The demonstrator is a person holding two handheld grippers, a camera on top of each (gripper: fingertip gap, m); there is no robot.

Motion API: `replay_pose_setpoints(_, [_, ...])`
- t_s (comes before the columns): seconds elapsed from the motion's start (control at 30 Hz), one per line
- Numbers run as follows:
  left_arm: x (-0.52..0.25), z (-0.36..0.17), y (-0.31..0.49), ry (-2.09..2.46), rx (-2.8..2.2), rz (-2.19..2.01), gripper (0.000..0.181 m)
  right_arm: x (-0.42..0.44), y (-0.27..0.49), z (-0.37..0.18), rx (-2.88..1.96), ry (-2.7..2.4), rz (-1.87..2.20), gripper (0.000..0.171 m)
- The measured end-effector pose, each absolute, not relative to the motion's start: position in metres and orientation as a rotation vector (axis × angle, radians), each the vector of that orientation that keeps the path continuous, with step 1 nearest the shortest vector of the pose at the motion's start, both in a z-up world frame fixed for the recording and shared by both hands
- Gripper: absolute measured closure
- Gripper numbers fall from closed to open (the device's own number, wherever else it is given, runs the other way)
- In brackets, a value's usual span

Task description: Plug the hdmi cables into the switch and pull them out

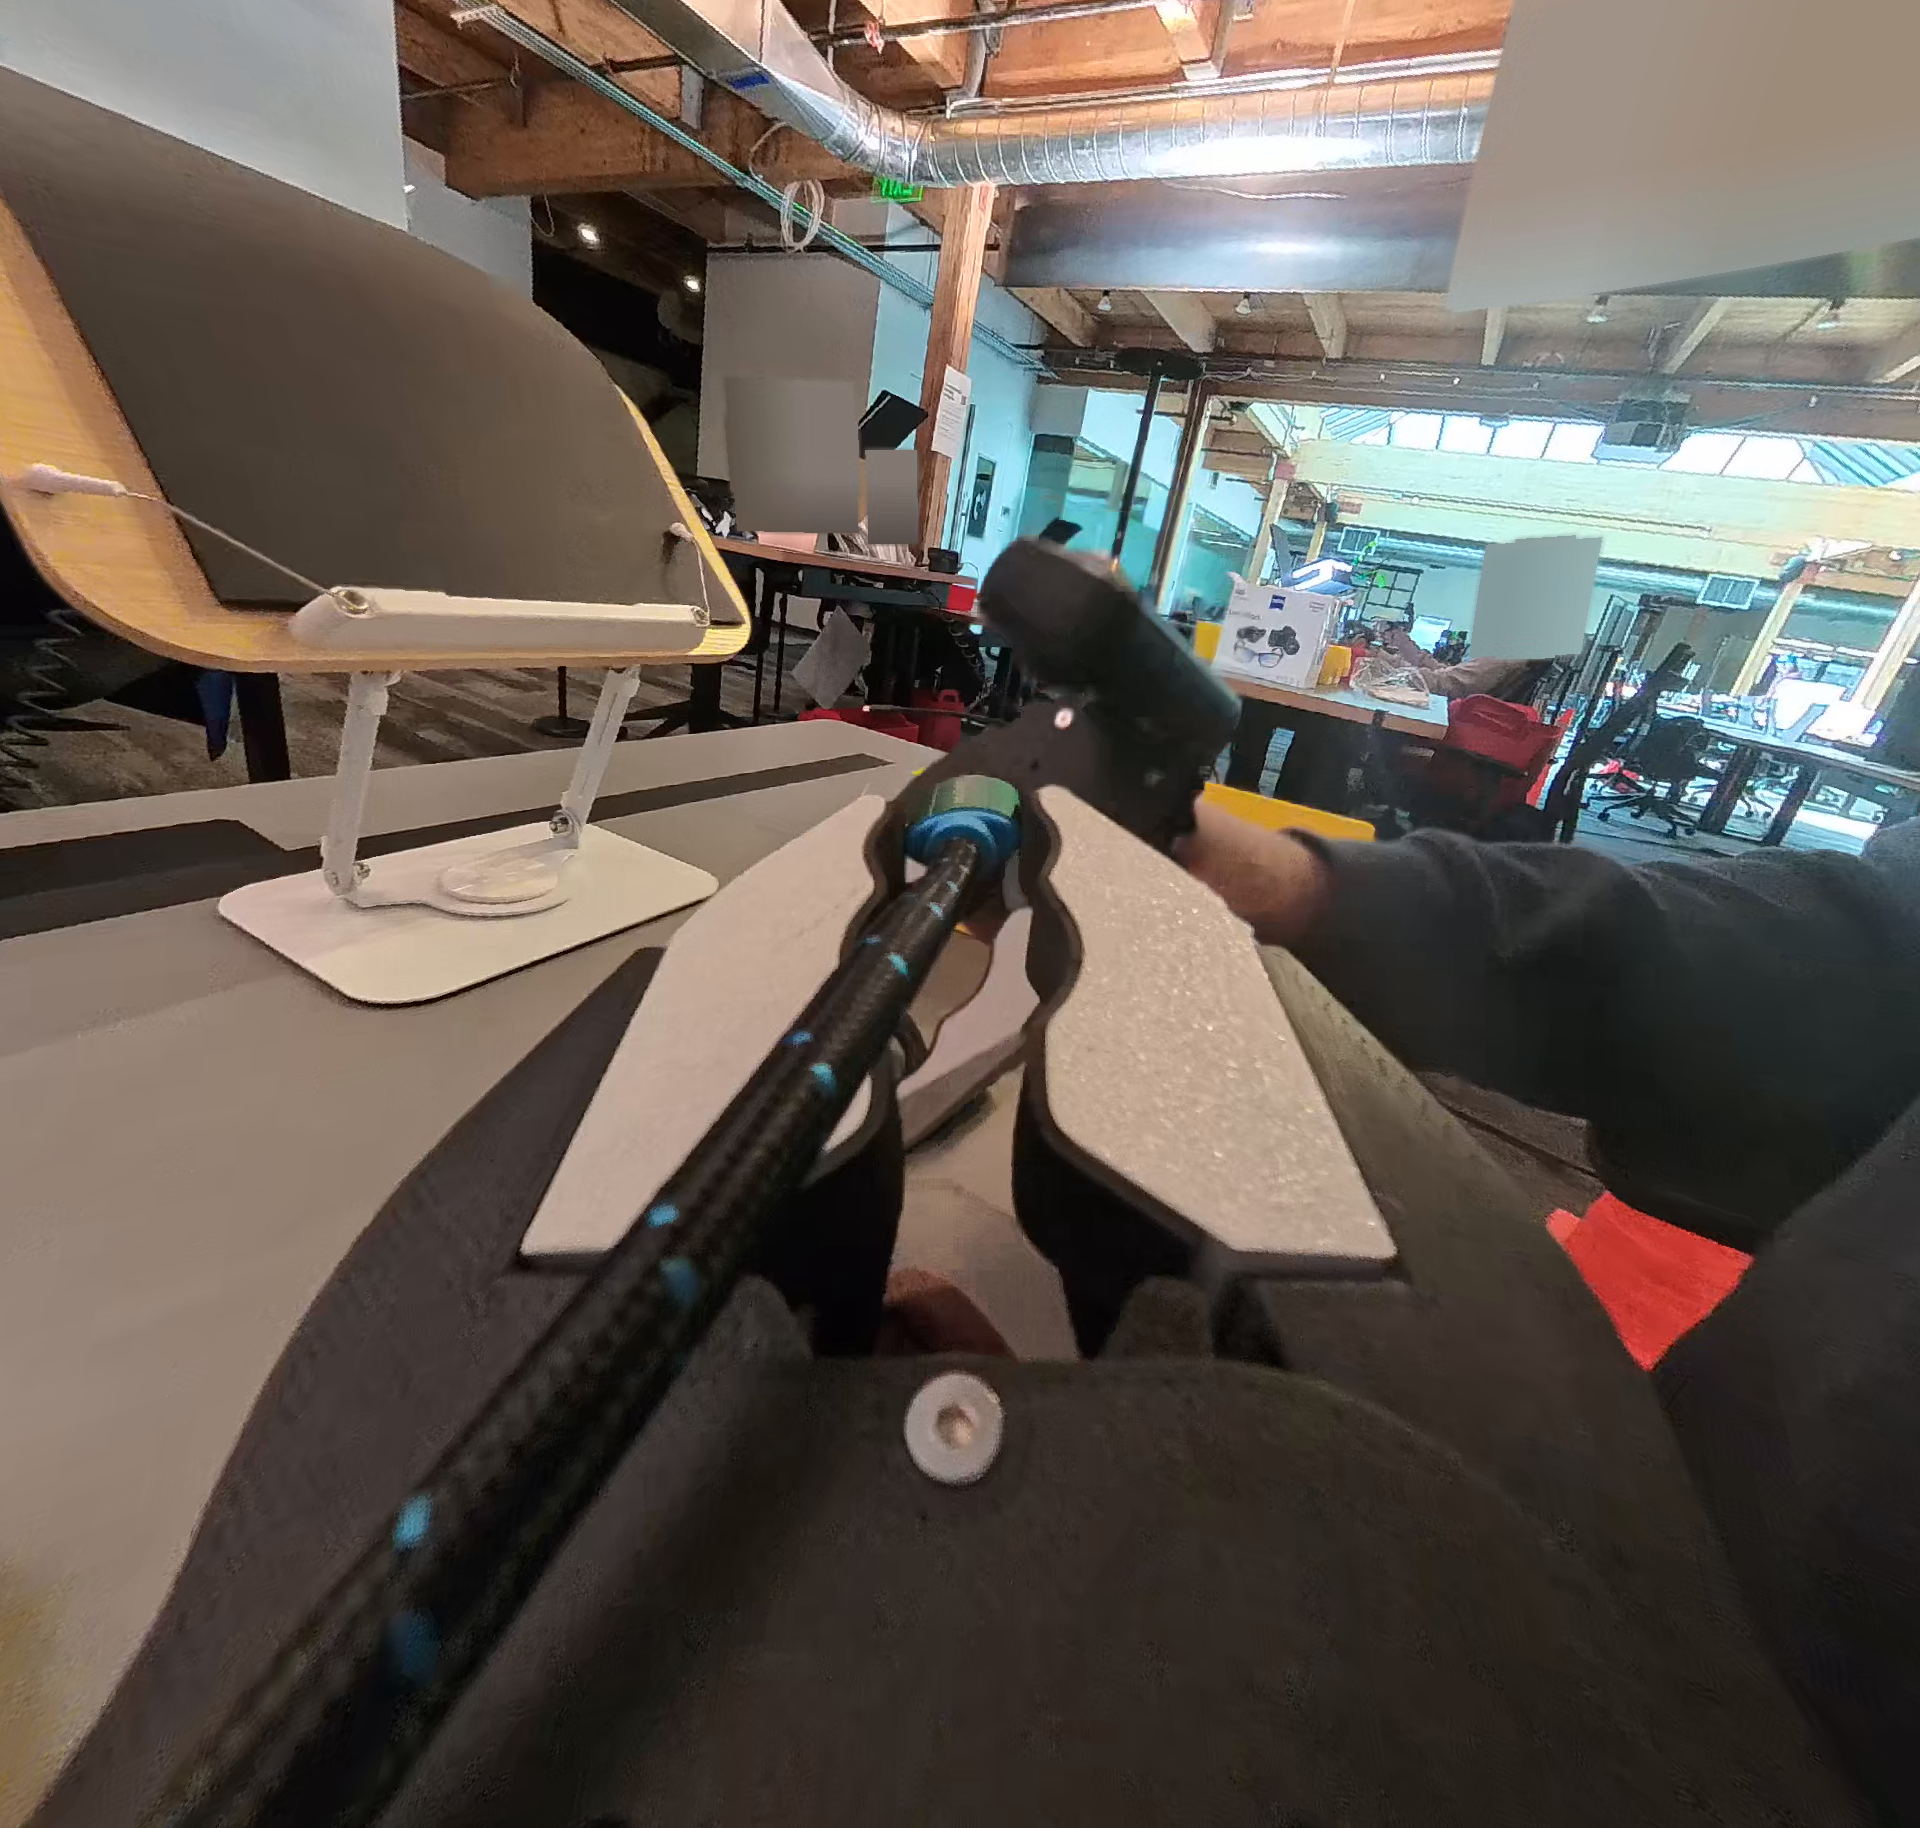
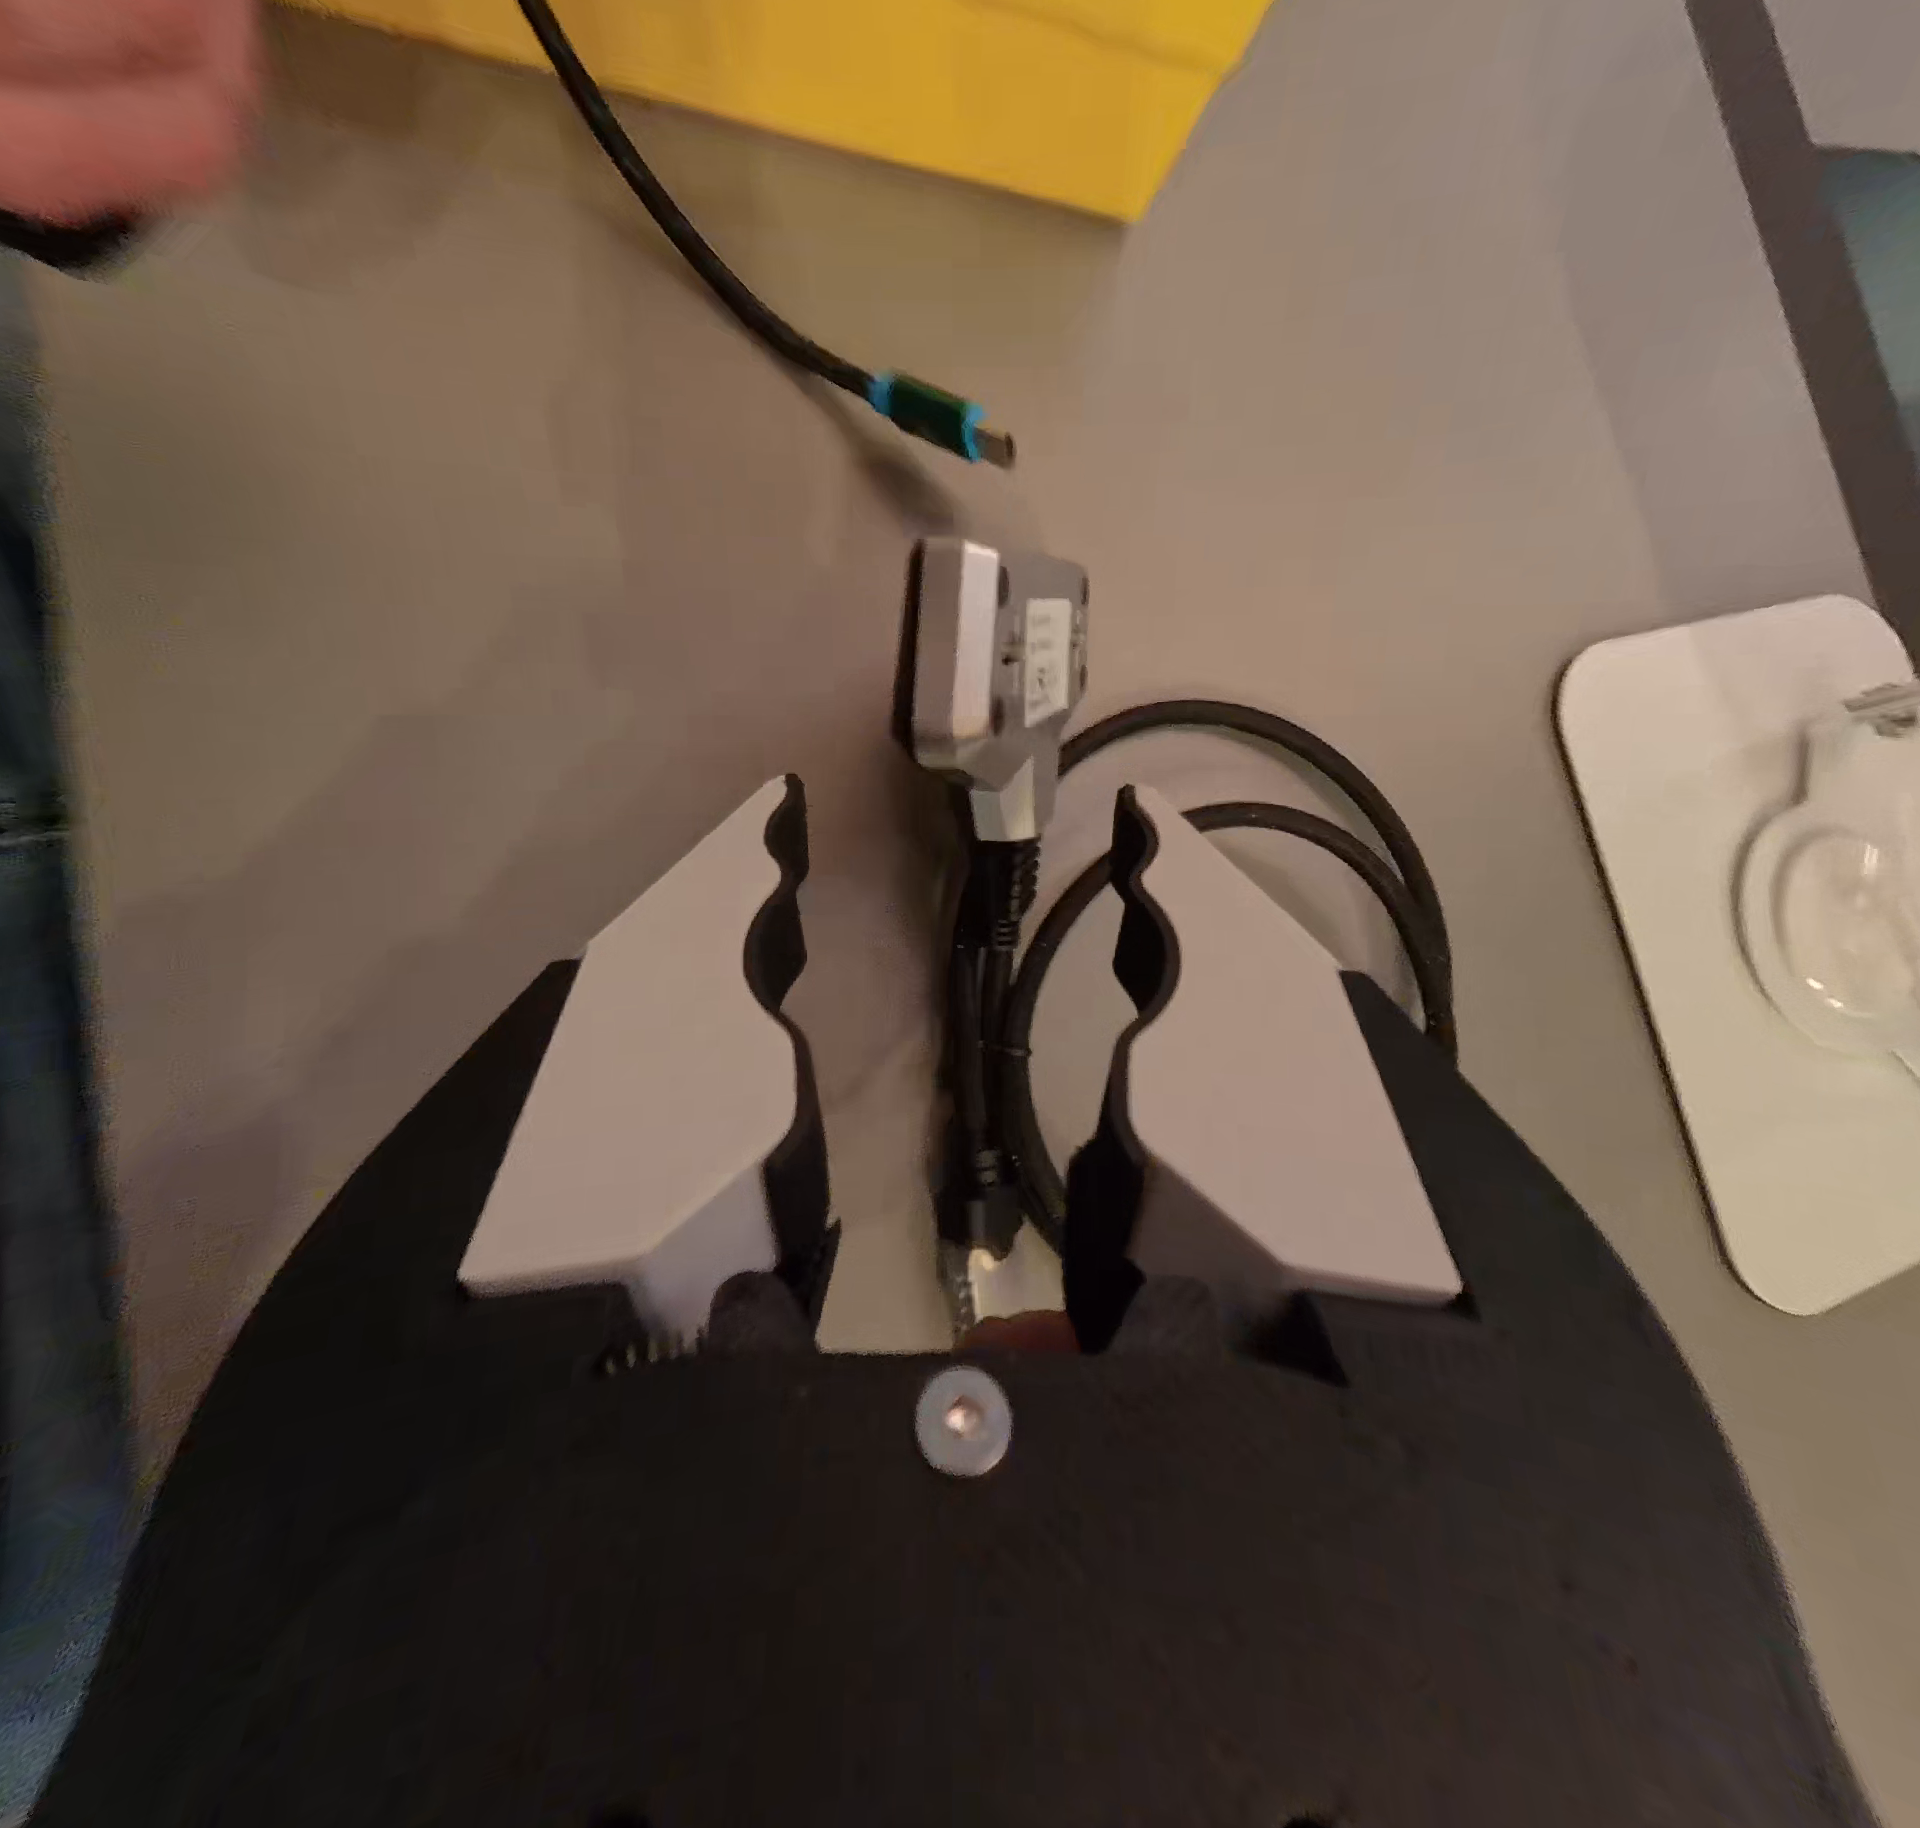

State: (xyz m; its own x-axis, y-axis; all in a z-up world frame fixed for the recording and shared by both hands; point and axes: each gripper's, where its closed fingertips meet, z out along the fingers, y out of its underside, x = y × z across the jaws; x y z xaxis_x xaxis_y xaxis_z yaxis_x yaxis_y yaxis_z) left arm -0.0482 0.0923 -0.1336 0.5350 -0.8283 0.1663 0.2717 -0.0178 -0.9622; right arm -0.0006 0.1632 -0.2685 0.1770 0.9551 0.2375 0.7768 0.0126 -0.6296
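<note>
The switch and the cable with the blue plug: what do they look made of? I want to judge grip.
The switch looks like matte grey metal or hard plastic: crisp bevelled edges, dull sheen; the look leaves it open. The cable has a woven black jacket flecked blue, so probably braided fabric sleeving. Its plug has glossy blue collars, likely moulded plastic, and a bare metal tip. The left gripper looks closed on it.

right gripper (image 2: 958,822), grey pads, jaws were apart, holding nothing | small grey switch box (image 2: 987,666) sat on the grey table (image 2: 520,531) just past the tips | black cable's blue-green plug (image 2: 935,419) hung nearby, unplugged
</note>
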Motion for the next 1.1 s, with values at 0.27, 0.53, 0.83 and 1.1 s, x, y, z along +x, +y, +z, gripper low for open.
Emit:
replay_pose_setpoints(0.27, [-0.058,-0.135,0.097,0.498,-1.305,-0.952,0.161,-0.007,0.193,-0.311,-1.82,-1.595,0.083,0.127])
replay_pose_setpoints(0.53, [-0.062,-0.139,0.103,0.461,-1.318,-0.958,0.161,-0.009,0.203,-0.305,-1.745,-1.557,0.091,0.151])
replay_pose_setpoints(0.83, [-0.06,-0.138,0.113,0.424,-1.349,-0.944,0.161,0.015,0.208,-0.241,-1.464,-1.56,-0.161,0.151])
replay_pose_setpoints(1.1, [-0.048,-0.137,0.129,0.412,-1.398,-0.895,0.161,0.035,0.203,-0.191,-1.269,-1.623,-0.462,0.151])
